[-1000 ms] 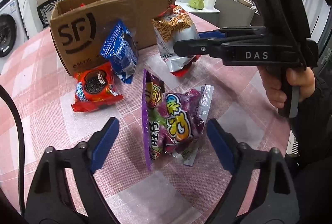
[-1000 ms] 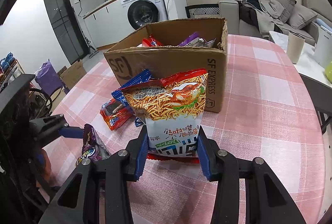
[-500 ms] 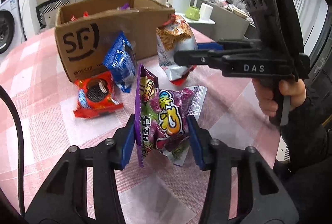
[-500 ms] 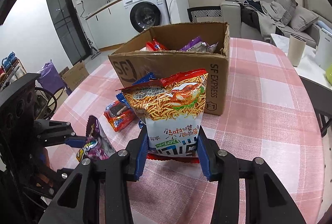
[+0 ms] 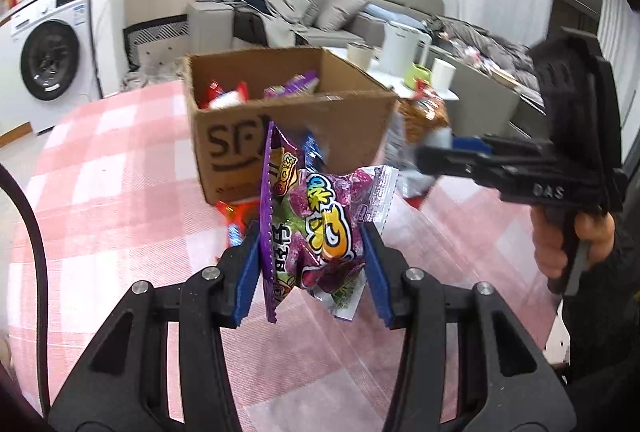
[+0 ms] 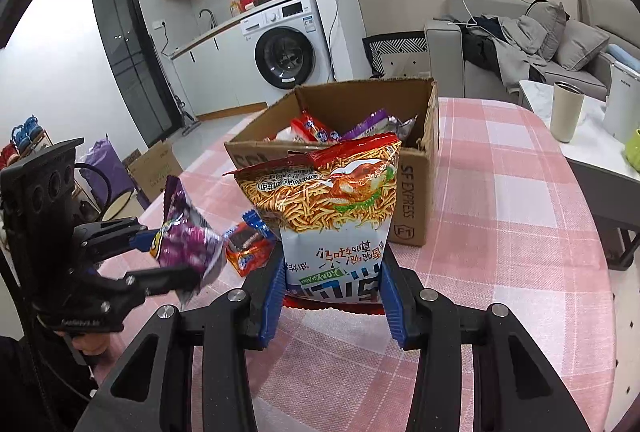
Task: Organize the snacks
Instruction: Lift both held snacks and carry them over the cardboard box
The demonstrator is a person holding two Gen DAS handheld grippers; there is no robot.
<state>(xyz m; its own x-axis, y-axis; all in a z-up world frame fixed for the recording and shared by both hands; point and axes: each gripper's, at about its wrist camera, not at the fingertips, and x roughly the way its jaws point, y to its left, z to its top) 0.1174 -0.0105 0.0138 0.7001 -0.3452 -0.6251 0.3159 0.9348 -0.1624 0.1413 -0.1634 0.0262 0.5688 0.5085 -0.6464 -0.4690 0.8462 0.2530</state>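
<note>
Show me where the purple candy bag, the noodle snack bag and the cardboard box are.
purple candy bag (image 5: pixel 320 228): left wrist view, middle of its printed front.
noodle snack bag (image 6: pixel 332 208): right wrist view, the noodle picture on its front.
cardboard box (image 6: pixel 412 200): right wrist view, its printed side wall.

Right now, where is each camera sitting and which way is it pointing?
Left wrist: rides the left tongs, looking along them at the purple candy bag they grip, with the cardboard box beyond; the right tongs and the person's right hand show.
Right wrist: rides the right tongs, facing the noodle snack bag they grip and the box; the left tongs show at the left edge.
Shared: the box, both bags, the pink checked table.
</note>
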